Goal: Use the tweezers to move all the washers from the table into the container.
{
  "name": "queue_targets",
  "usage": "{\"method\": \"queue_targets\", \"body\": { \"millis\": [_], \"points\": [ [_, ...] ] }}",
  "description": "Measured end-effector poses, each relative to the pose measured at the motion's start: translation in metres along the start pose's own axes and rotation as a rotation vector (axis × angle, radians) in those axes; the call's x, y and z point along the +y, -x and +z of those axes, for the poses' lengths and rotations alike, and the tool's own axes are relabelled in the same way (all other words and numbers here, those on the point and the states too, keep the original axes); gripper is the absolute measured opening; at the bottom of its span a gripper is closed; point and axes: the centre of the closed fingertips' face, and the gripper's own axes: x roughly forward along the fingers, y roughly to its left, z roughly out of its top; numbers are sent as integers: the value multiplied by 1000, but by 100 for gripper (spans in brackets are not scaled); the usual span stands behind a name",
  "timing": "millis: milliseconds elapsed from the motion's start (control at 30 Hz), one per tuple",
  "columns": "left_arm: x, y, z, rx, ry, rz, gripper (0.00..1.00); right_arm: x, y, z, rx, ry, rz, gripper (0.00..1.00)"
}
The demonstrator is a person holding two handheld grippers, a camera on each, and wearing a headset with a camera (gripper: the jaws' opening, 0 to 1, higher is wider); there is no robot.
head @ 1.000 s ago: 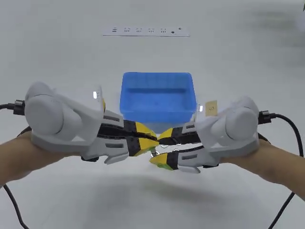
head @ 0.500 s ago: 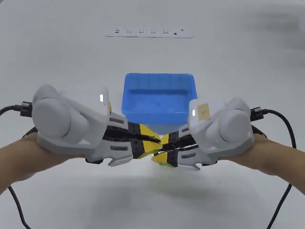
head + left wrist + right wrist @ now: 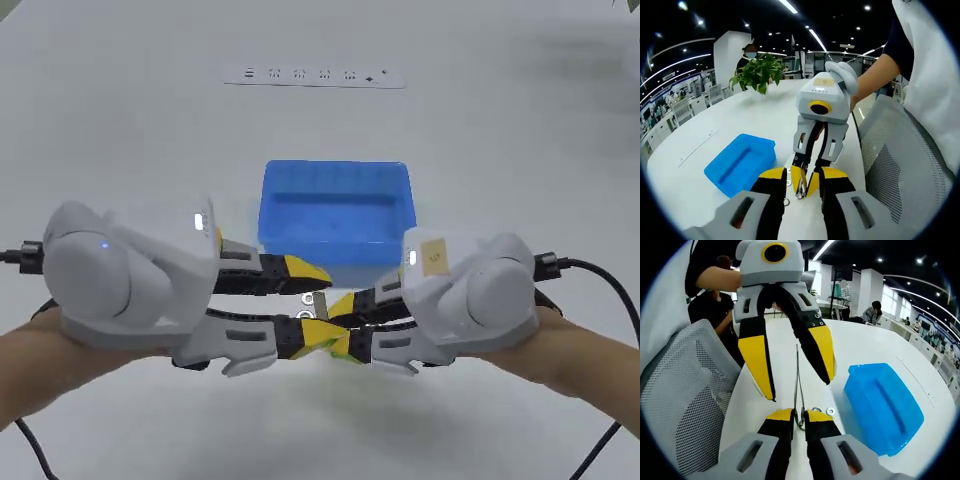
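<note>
Being clamped by the right gripper [image 3: 799, 416] near the container [image 3: 885, 410], the tweezers [image 3: 797, 360] are straddled by the left gripper's [image 3: 800, 389] parted jaws, presumably for regripping.

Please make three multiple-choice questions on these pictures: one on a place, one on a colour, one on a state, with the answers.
1. Where does the container stand?
A. on the table, beyond the fingertips
B. on a shelf
C. on the floor

2. What colour is the container?
A. red
B. blue
C. green

3. In what state is the right gripper?
A. wide open
B. shut on the tweezers
C. shut on a pen

Answers:
1 A, the head view shows it there.
2 B, its walls are blue.
3 B, its fingers close on the tweezers; the left gripper is open.
</note>
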Motion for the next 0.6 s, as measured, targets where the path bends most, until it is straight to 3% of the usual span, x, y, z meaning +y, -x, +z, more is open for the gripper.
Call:
{"method": "queue_targets", "body": {
  "millis": [367,500,600],
  "points": [
    [0,31,1,-57,64,113,50,-5,22,28,-46,-3,-44,9],
    [-1,38,-3,-77,132,142,71,-9,31,43,-61,19,-60,9],
    [-2,44,-6,-77,150,177,80,-13,38,54,-73,36,-73,9]
  ]
}}
